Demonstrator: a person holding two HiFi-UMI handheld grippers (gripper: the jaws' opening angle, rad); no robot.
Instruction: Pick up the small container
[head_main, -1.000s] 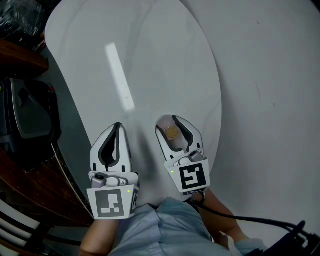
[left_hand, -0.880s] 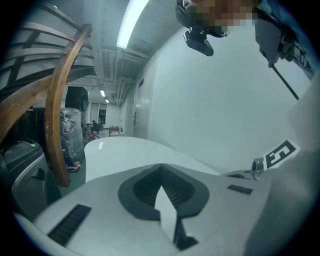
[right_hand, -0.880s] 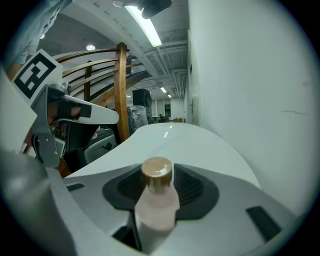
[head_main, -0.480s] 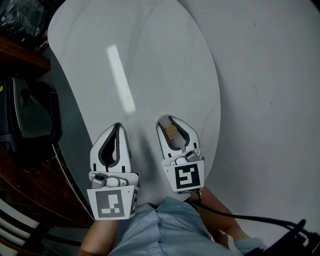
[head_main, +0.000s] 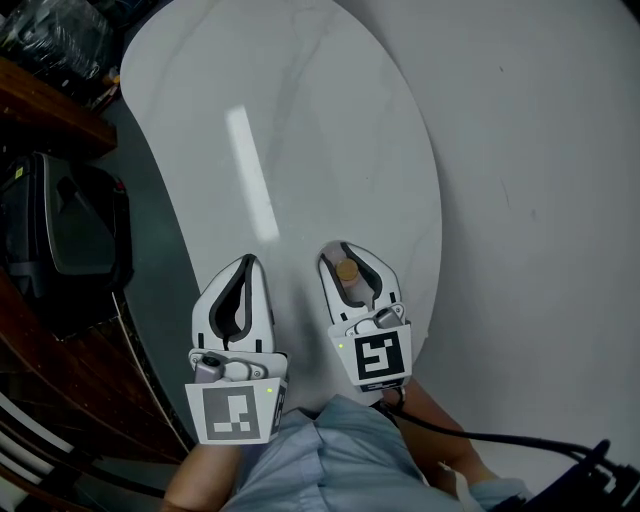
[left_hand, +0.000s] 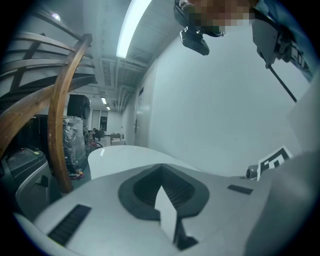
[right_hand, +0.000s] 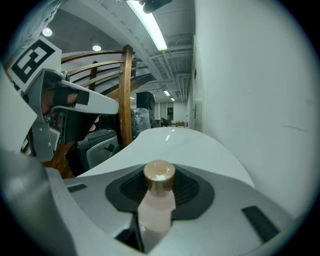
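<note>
Now our right gripper (head_main: 344, 254) has just been closing its jaws, and they are clamped on the small container (right_hand: 159, 196) below its gold cap, at the near end of the white table (head_main: 300, 120). We should lift straight up and keep it upright. Our left gripper (head_main: 243, 264) sits closed and empty (just beside). The table's edge and the wall (head_main: 540, 150) crowd the right, so open room lies ahead.

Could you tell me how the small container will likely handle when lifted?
The small container looks light and rigid: a capped bottle. The jaws of the right tool have just been closing on its smooth body, so it might slip. Tall and narrow, it probably tips easily.
</note>
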